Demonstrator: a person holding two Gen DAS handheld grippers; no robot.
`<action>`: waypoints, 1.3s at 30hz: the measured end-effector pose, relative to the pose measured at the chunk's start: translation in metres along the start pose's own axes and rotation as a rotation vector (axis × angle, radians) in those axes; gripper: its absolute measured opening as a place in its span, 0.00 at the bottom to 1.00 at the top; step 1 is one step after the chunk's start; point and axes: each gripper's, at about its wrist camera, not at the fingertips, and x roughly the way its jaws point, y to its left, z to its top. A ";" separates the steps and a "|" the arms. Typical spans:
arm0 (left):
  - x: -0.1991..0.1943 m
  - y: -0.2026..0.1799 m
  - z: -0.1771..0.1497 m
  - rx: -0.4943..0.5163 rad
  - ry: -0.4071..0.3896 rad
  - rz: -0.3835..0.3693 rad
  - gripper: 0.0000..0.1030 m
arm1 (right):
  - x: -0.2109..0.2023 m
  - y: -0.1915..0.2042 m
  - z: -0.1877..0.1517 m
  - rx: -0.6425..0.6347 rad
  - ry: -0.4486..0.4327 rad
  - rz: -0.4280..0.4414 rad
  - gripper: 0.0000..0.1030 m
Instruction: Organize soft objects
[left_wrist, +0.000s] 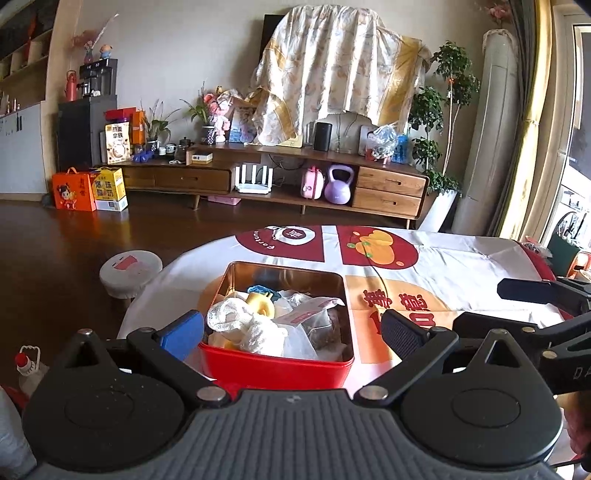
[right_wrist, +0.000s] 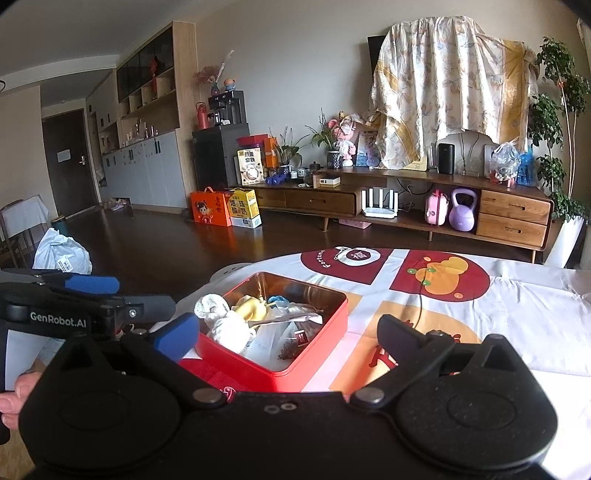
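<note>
A red tin box (left_wrist: 273, 363) (right_wrist: 314, 334) sits on the table near its front left edge. It holds soft items: a white knitted cloth (left_wrist: 240, 321) (right_wrist: 221, 314), a yellow piece (left_wrist: 260, 302) (right_wrist: 251, 308), a blue piece (left_wrist: 264, 290) (right_wrist: 279, 299) and clear plastic bags (left_wrist: 310, 325) (right_wrist: 284, 332). My left gripper (left_wrist: 291, 332) is open and empty just in front of the box. My right gripper (right_wrist: 286, 332) is open and empty, near the box's front right side. The left gripper also shows in the right wrist view (right_wrist: 92, 295), and the right gripper's fingers (left_wrist: 528, 291) show in the left wrist view.
The table wears a white cloth with red and orange prints (left_wrist: 424, 266) (right_wrist: 480, 314). A round white stool (left_wrist: 129, 273) stands on the dark floor at the left. A wooden TV cabinet (left_wrist: 295, 181) (right_wrist: 406, 206) lines the far wall.
</note>
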 end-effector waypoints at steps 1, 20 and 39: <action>0.000 -0.001 0.000 0.001 0.000 0.001 1.00 | 0.000 0.000 0.000 0.004 0.000 0.002 1.00; -0.008 -0.003 0.004 0.011 -0.015 -0.001 1.00 | 0.000 -0.007 0.003 0.027 0.000 -0.030 1.00; -0.014 -0.003 0.006 0.014 -0.023 -0.006 1.00 | 0.002 -0.004 0.002 0.026 -0.001 -0.026 1.00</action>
